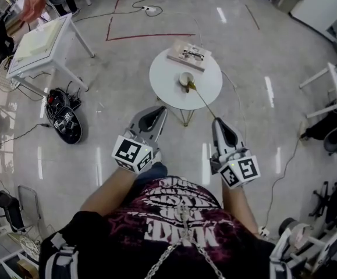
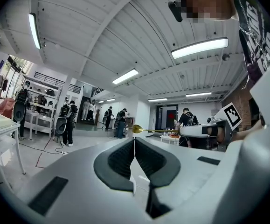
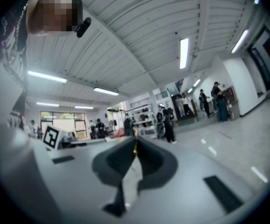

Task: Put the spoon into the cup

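A small white cup [image 1: 185, 79] stands on a round white table [image 1: 209, 86] ahead of me. My right gripper [image 1: 216, 120] is shut on the handle end of a long gold spoon [image 1: 203, 100]. The spoon's bowl hangs above the table just right of the cup. In the right gripper view only a thin yellow sliver of the spoon [image 3: 135, 146] shows between the closed jaws. My left gripper [image 1: 159, 110] is shut with nothing in it, held level short of the table's near edge. From the left gripper view the spoon [image 2: 137, 129] shows side-on, past the left gripper [image 2: 134, 139].
A book with a pair of glasses [image 1: 189, 55] lies at the table's far side. A white square table [image 1: 40, 45] stands at the far left, with a black device and cables [image 1: 63, 121] on the floor beside it. Several people stand in the distance.
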The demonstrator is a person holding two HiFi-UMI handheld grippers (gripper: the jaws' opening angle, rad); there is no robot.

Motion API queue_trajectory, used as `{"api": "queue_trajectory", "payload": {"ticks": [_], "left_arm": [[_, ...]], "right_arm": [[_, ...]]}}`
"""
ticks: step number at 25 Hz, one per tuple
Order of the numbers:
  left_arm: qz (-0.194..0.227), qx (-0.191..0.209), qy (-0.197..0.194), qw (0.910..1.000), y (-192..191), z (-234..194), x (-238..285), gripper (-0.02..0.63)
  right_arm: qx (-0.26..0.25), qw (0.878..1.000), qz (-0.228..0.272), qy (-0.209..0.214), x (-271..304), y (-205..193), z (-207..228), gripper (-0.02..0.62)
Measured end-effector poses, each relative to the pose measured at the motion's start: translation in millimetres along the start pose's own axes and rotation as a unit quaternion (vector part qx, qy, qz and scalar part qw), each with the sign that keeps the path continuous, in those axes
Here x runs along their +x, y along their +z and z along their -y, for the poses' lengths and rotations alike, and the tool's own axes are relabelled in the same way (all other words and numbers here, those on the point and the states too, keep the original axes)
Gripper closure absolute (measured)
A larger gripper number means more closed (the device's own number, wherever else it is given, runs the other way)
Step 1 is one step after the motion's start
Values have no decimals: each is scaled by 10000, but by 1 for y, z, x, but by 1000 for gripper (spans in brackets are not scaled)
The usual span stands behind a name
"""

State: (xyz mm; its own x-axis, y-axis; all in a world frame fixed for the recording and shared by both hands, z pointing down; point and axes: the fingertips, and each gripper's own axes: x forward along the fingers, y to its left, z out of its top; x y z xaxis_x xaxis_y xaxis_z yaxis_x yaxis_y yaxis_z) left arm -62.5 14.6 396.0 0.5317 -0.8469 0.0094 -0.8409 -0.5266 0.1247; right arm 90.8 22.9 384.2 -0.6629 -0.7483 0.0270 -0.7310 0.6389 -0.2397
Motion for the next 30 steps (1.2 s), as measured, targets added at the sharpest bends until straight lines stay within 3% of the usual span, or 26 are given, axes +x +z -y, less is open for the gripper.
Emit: {"api": "queue_trajectory", "payload": {"ticks": [9,15,30], "left_arm": [[-138,-239,-105,9996,-13,-28,24,574],[-52,-285,21,9996,-8,-53,30,575],[153,-181,-446,9987,11,-90,40,577]], "right_arm": [[65,9998,-145,-112,35,-10,16,560],[-20,9998,-179,-53,55,-4,12,560],[-186,9994,-104,-261,102,12,-4,560]]}}
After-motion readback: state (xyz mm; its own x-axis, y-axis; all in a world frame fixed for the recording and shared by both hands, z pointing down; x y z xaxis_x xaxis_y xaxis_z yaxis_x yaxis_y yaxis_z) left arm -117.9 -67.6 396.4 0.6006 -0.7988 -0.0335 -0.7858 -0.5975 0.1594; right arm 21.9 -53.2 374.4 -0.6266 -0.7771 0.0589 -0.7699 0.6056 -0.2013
